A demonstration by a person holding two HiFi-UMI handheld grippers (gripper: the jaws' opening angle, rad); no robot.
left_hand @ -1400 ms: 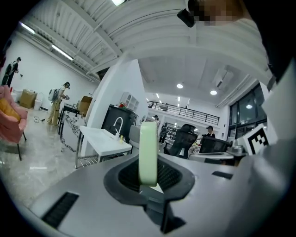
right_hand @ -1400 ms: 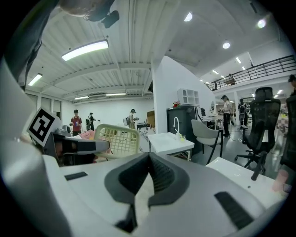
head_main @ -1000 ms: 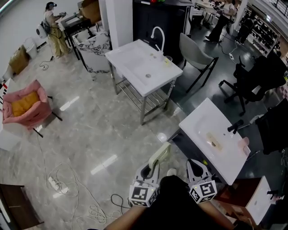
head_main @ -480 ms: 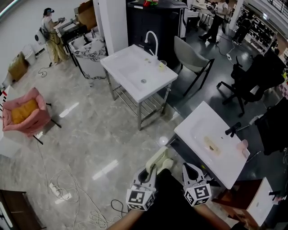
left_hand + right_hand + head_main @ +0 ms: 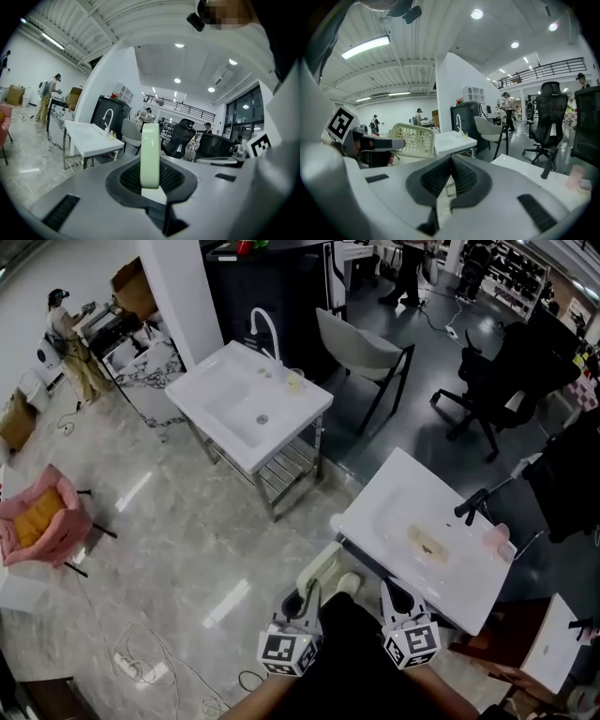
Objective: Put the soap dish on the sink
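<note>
The left gripper (image 5: 151,182) has its fingers clamped on the pale green soap dish (image 5: 150,154), short of the near right sink (image 5: 373,523). The right gripper (image 5: 450,165) has its fingers together, empty. Placement remains.

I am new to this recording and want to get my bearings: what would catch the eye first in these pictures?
The pale green soap dish stands out, clamped on edge in the left gripper at the bottom of the head view. Just right of it is a white sink with a black faucet. A second white sink stands farther off at upper centre, and a pink chair sits at the left edge.
</note>
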